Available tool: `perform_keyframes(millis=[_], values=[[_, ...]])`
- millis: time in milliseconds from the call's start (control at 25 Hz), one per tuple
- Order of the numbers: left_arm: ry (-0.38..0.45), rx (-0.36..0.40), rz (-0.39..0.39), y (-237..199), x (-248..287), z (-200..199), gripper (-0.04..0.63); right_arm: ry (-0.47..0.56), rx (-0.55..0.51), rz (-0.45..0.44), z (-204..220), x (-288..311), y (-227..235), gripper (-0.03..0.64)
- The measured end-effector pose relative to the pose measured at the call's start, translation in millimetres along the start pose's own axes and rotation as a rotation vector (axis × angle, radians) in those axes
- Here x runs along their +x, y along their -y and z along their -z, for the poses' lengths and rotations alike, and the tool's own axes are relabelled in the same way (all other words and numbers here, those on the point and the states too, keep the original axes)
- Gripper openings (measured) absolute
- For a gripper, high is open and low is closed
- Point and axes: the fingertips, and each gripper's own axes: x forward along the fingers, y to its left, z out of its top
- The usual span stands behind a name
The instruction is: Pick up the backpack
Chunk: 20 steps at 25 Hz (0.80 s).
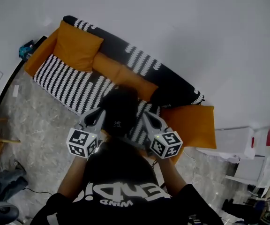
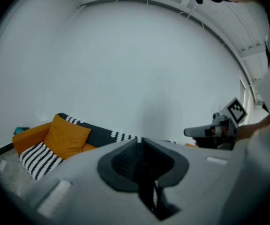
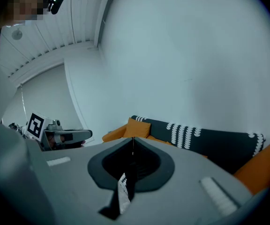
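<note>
Left gripper (image 2: 140, 143): we find the jaws all but together, with dark material in the slit between them.
Right gripper (image 3: 133, 143): we find the jaws fully together, also with dark material in the slit.
Backpack (image 1: 121, 109): black, and we hold it up between the two gripper tips, just ahead of our chest.
Sofa (image 1: 76, 86): black with white zigzag stripes, behind the backpack and set against the wall (image 1: 196, 32).
Cushions: orange, left cushion (image 1: 76, 46) and right cushion (image 1: 193, 124), one at each end of the sofa.
Floor (image 1: 36, 125): grey and marbled.

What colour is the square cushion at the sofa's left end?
The cushion is plain orange; the head view shows it best.
</note>
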Motion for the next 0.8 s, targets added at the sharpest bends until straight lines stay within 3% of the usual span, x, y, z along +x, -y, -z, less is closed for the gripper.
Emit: perform_keyframes(millis=[240, 440, 520, 800], values=[[-0.029, -0.034, -0.004, -1.3, 21.9, -0.8, 0.128, -0.004, 0.015, -0.004, -4.6, 7.4, 17.5, 0.095], [-0.043, -0.064, -0.02, -4.2, 38.0, 2.9, 0.324, -0.062, 0.007, -0.067, 0.6, 25.3, 21.6, 0.308], [-0.047, -0.07, -0.03, -6.7, 45.0, 7.3, 0.357, -0.092, -0.025, -0.09, 6.0, 32.9, 24.3, 0.33], [-0.163, -0.032, -0.01, -18.2, 86.3, 41.3, 0.36, -0.189, -0.054, -0.134, 35.7, 69.8, 52.5, 0.345]])
